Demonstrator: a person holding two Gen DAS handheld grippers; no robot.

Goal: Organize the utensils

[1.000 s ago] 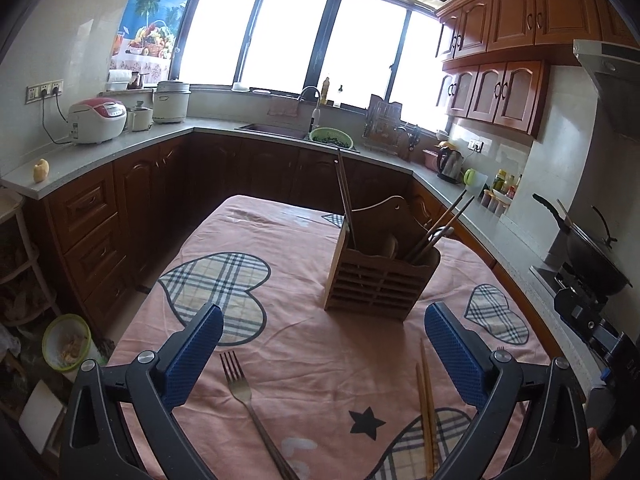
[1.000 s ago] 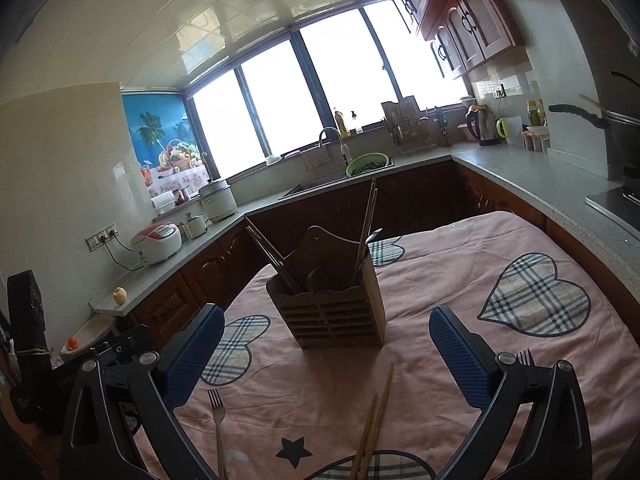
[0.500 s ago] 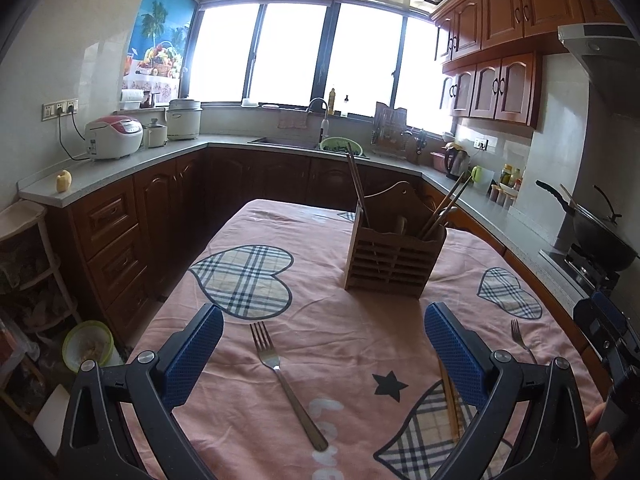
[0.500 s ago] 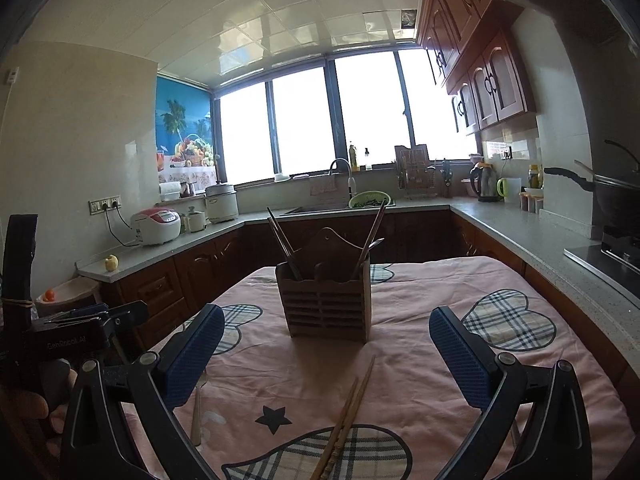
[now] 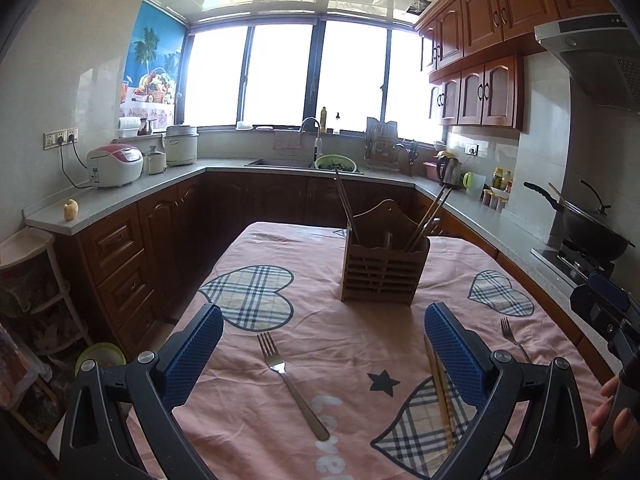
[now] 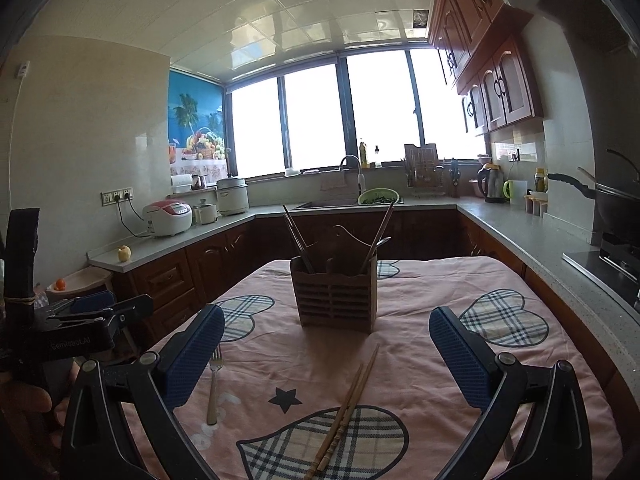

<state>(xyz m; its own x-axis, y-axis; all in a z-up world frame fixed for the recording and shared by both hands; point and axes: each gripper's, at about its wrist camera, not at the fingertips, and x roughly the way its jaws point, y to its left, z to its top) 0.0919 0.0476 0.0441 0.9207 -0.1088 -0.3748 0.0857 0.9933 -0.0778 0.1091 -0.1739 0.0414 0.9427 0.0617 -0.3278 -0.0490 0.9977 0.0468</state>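
Note:
A wooden slatted utensil holder [image 5: 383, 272] [image 6: 335, 295] stands mid-table with chopsticks leaning out of it. On the pink cloth nearer me lie a metal fork [image 5: 291, 385] [image 6: 213, 385] and a pair of wooden chopsticks [image 5: 440, 390] [image 6: 346, 408]. A second fork [image 5: 514, 339] lies toward the table's right edge. My left gripper [image 5: 323, 354] is open above the first fork, holding nothing. My right gripper [image 6: 326, 356] is open too, above the loose chopsticks. Each gripper shows at the edge of the other's view, held by a hand.
The table wears a pink tablecloth [image 5: 320, 320] with plaid hearts. Wooden cabinets and a grey counter [image 5: 120, 196] wrap around it, with rice cookers, a sink, a kettle. A wok [image 5: 592, 232] sits on the stove at right. A shelf rack [image 5: 28, 280] stands at left.
Both grippers have pulled back and levelled, so more of the table and the ceiling shows. The second fork has come into the left wrist view. Nothing on the table has moved.

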